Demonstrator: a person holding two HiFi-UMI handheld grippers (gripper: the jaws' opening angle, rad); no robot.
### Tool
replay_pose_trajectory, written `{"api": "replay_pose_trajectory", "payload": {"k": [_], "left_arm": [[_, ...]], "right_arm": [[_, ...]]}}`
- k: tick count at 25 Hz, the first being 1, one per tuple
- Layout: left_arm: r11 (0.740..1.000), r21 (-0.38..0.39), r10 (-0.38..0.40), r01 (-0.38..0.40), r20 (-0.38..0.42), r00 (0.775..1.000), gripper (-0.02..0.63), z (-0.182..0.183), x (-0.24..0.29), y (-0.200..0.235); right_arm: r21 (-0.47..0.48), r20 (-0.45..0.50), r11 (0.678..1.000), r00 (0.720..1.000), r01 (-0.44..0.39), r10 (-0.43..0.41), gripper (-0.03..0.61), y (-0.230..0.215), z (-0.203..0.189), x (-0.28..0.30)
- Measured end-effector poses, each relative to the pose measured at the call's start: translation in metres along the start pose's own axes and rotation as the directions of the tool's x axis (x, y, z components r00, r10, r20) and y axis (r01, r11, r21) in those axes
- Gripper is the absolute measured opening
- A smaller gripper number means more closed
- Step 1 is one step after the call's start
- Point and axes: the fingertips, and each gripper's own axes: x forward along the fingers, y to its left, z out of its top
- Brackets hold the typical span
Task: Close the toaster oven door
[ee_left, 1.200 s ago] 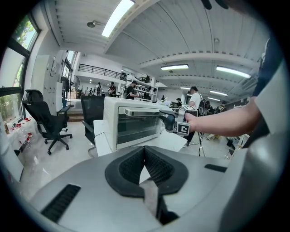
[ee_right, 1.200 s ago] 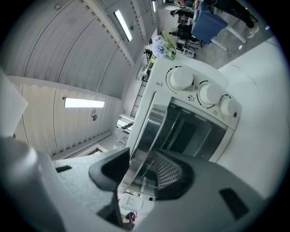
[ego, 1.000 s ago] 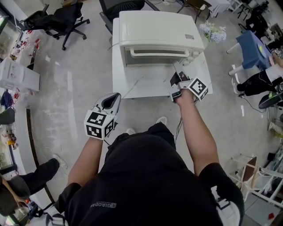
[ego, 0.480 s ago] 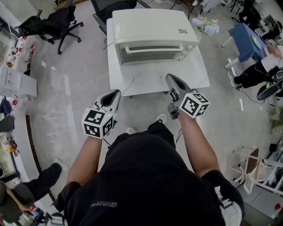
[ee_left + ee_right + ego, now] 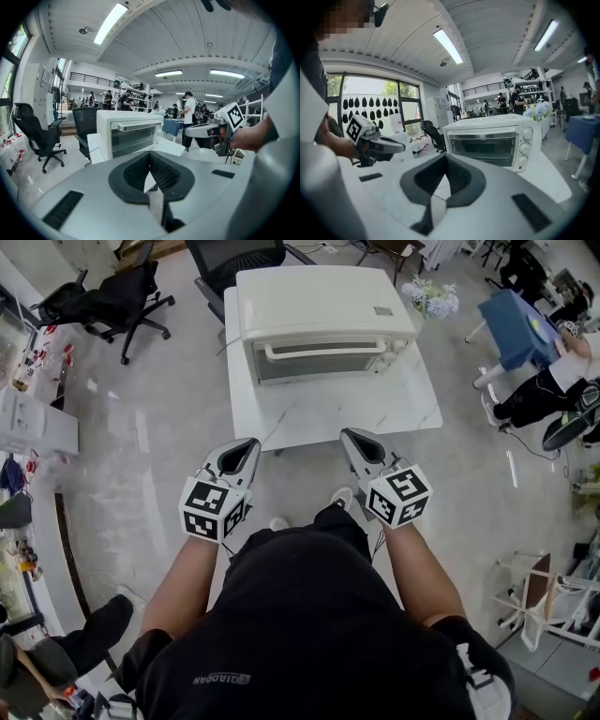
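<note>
The cream toaster oven (image 5: 323, 320) stands at the back of a white marble table (image 5: 337, 413); its glass door is shut, with the handle (image 5: 323, 348) across the top. The oven also shows in the left gripper view (image 5: 126, 136) and the right gripper view (image 5: 487, 140). My left gripper (image 5: 239, 454) hangs off the table's near left corner, shut and empty (image 5: 150, 154). My right gripper (image 5: 359, 444) sits at the table's near edge, well short of the oven. Its jaws have just been closing and now meet with nothing between them (image 5: 445, 157).
Black office chairs (image 5: 112, 292) stand behind and to the left of the table. A bunch of flowers (image 5: 427, 298) and a blue table (image 5: 520, 329) lie at the right, where a person sits (image 5: 553, 395). Another person's leg (image 5: 66, 638) shows at the lower left.
My right gripper has drawn back from the oven's front toward my body, rolled over, and its jaws have gone from open to shut. The left gripper has barely moved.
</note>
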Motion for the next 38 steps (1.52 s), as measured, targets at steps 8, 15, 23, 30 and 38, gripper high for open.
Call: {"api": "replay_pose_trajectory", "payload": {"k": [8, 15, 23, 30, 38], "left_arm": [[1.000, 0.004, -0.007, 0.007, -0.003, 1.000, 0.003, -0.001, 0.001, 0.000], [1.000, 0.006, -0.011, 0.011, -0.004, 1.000, 0.003, -0.001, 0.002, -0.001], [1.000, 0.003, -0.006, 0.006, -0.003, 1.000, 0.003, 0.000, 0.004, -0.001], [1.000, -0.002, -0.008, 0.008, -0.003, 1.000, 0.003, -0.001, 0.005, -0.001], [1.000, -0.002, -0.007, 0.007, -0.004, 1.000, 0.003, -0.001, 0.007, 0.000]], "right_arm": [[-0.018, -0.021, 1.000, 1.000, 0.013, -0.014, 0.002, 0.004, -0.012, -0.006], [-0.016, -0.023, 1.000, 1.000, 0.014, -0.015, 0.002, 0.004, -0.013, -0.006], [-0.014, -0.023, 1.000, 1.000, 0.008, -0.008, 0.002, 0.004, -0.012, -0.004], [-0.013, -0.030, 1.000, 1.000, 0.008, -0.009, 0.002, 0.003, -0.013, -0.003], [-0.014, -0.035, 1.000, 0.999, 0.005, -0.006, 0.002, 0.003, -0.014, -0.003]]}}
